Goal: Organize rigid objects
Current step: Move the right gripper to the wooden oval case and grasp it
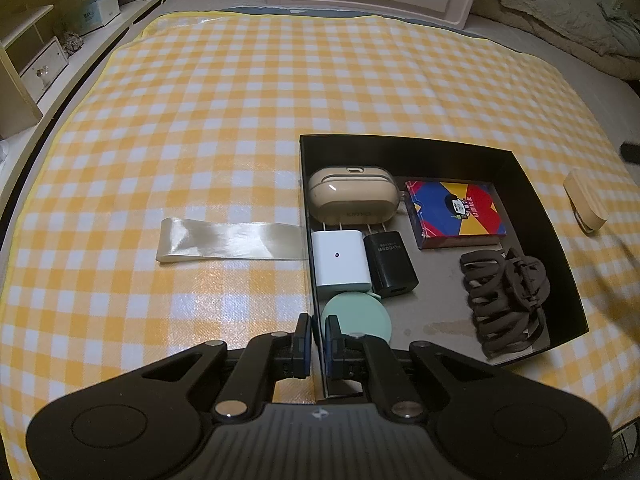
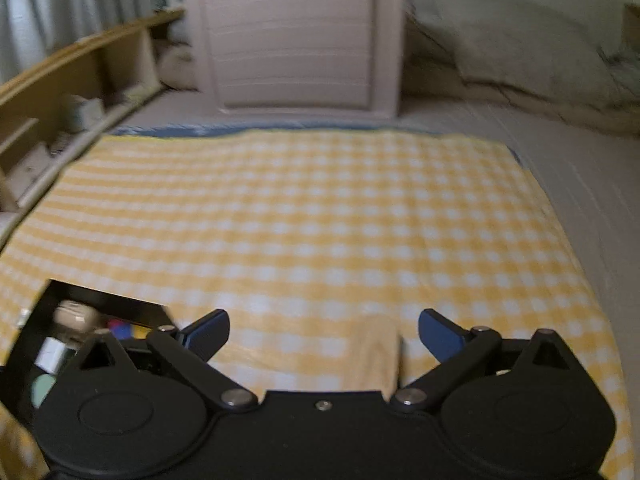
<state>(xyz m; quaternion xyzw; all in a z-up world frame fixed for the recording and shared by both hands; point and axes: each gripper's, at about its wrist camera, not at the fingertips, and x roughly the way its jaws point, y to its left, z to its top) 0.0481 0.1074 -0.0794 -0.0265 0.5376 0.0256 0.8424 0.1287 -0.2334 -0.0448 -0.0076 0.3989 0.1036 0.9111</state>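
Observation:
A black open box (image 1: 440, 148) sits on the yellow checked cloth. Inside it lie a beige earbud case (image 1: 352, 196), a white charger (image 1: 340, 256), a black charger (image 1: 390, 262), a mint round disc (image 1: 360, 316), a colourful card box (image 1: 456, 212) and a brown hair claw (image 1: 508, 300). My left gripper (image 1: 317, 322) is shut on the box's left wall near its front corner. A pale wooden block (image 1: 586, 200) lies on the cloth right of the box. My right gripper (image 2: 324, 332) hovers open over that wooden block (image 2: 376, 356), which lies nearer the right finger. The box (image 2: 100, 300) shows at lower left there.
A shiny cream ribbon (image 1: 228, 240) lies flat on the cloth left of the box. A white headboard panel (image 2: 296, 40) stands at the far end, a wooden shelf unit (image 2: 80, 80) runs along the left, and rumpled bedding (image 1: 560, 8) lies at the right.

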